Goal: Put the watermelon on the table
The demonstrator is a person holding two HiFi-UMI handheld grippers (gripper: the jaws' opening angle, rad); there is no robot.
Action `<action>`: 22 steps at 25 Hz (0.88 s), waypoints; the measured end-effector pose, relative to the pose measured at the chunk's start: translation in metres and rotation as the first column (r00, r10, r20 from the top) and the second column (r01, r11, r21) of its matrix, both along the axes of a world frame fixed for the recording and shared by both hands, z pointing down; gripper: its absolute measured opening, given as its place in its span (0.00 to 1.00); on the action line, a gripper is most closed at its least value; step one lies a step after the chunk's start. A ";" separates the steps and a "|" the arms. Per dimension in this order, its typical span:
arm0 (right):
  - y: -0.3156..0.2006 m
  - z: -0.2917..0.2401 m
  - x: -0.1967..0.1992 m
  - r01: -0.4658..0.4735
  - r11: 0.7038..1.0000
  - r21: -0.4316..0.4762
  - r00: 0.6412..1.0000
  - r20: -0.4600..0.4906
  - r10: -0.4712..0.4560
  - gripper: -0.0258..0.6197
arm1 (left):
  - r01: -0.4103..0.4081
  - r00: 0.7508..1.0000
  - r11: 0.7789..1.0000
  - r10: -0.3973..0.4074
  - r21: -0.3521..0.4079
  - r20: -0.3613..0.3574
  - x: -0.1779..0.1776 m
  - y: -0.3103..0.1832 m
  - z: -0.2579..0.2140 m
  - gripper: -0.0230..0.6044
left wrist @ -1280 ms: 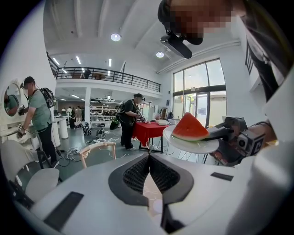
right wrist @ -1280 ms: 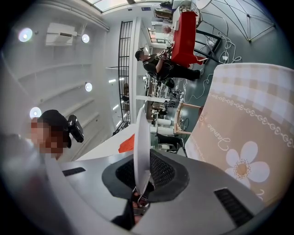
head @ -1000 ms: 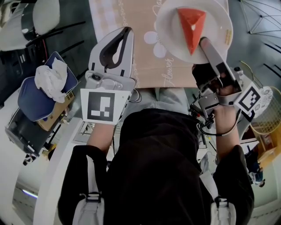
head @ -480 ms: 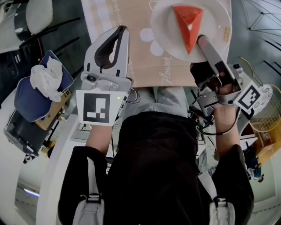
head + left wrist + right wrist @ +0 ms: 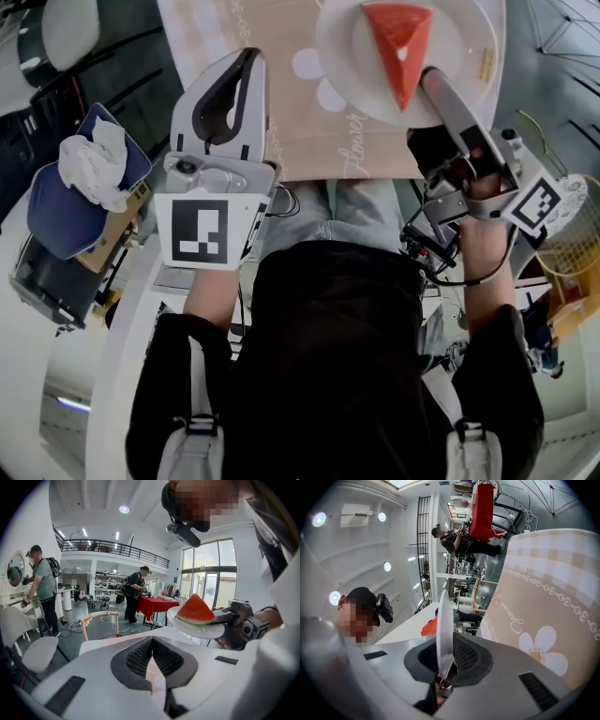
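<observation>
The watermelon [image 5: 398, 42] lies on a plate [image 5: 342, 56] at upper right, over the table [image 5: 309, 141]. The right gripper [image 5: 431, 81] pinches its rim; the left gripper [image 5: 246, 64] is pressed together, empty. Gripped by one edge, the plate may tip and shed the slice.

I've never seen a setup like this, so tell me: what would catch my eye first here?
The red watermelon slice stands out, lying on a white plate at the top right of the head view, over a beige flowered tablecloth. The right gripper pinches the plate's near rim and carries it. The left gripper, jaws together and empty, hangs to its left.
</observation>
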State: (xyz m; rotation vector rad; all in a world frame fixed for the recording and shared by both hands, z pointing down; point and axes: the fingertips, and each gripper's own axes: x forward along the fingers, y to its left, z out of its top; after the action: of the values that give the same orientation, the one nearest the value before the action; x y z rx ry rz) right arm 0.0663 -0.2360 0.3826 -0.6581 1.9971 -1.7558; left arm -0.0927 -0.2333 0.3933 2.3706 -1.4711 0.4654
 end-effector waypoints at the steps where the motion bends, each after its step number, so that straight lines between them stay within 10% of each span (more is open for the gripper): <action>1: 0.000 0.002 0.000 0.001 1.000 -0.001 1.000 -0.001 -0.001 0.08 | 0.001 1.000 1.000 -0.001 -0.002 -0.003 0.001 0.000 0.002 0.06; 22: -0.008 0.047 -0.012 0.062 0.998 -0.029 0.998 0.008 -0.061 0.08 | 0.024 1.000 1.000 -0.024 -0.018 0.012 -0.007 -0.014 0.032 0.06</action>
State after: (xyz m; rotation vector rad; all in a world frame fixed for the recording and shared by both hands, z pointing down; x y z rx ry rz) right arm 0.0543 -0.2436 0.4296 -0.6046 2.0100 -1.8240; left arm -0.0992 -0.2475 0.4254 2.3374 -1.4919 0.4852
